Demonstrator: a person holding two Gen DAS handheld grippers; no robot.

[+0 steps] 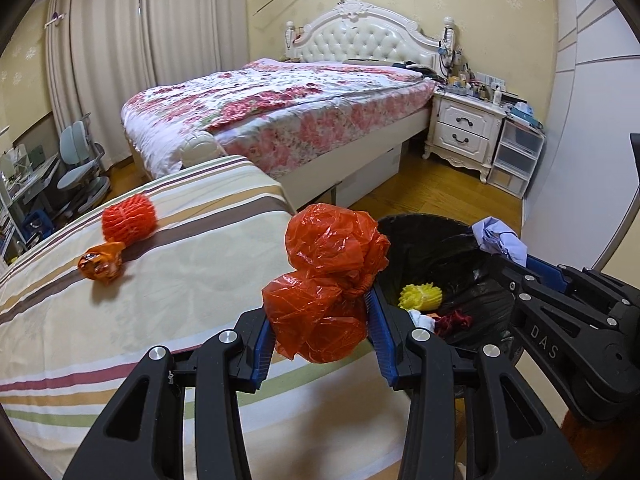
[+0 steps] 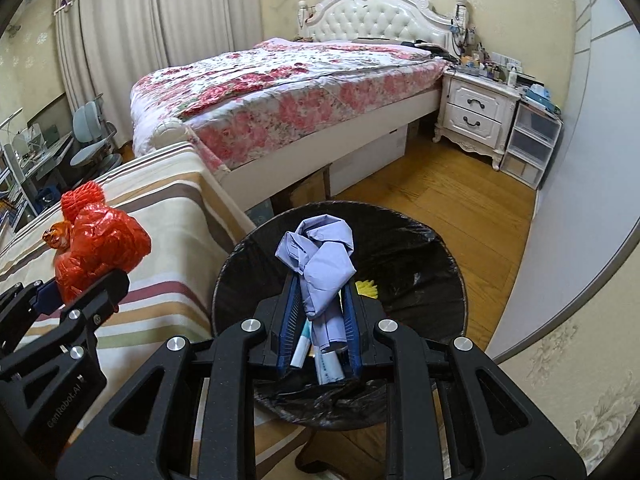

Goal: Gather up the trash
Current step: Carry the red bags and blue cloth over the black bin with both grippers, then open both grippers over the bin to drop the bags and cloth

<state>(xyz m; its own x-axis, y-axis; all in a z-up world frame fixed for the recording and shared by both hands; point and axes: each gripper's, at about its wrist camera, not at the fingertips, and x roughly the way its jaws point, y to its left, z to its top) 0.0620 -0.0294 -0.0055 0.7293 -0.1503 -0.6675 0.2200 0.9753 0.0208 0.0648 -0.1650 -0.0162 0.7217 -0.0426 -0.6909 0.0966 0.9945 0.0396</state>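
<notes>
My left gripper [image 1: 320, 312] is shut on a crumpled red plastic bag [image 1: 328, 280], held above the edge of the striped bedding beside the bin. In the right wrist view the same red plastic bag [image 2: 96, 252] shows at the left. My right gripper [image 2: 320, 292] is shut on a crumpled pale blue paper [image 2: 320, 256], held over the open black-lined trash bin [image 2: 440, 280]. The pale blue paper [image 1: 500, 240] also appears over the trash bin [image 1: 424, 236] in the left wrist view. Inside lie a yellow spiky ball [image 1: 420, 296] and other scraps.
On the striped bedding [image 1: 180, 280] lie a red foam net [image 1: 128, 220] and an orange wrapper [image 1: 100, 264]. A floral bed [image 1: 280, 112] stands behind, with a white nightstand [image 1: 464, 128] and plastic drawers [image 1: 516, 156] at the right. Wooden floor [image 2: 460, 192] surrounds the bin.
</notes>
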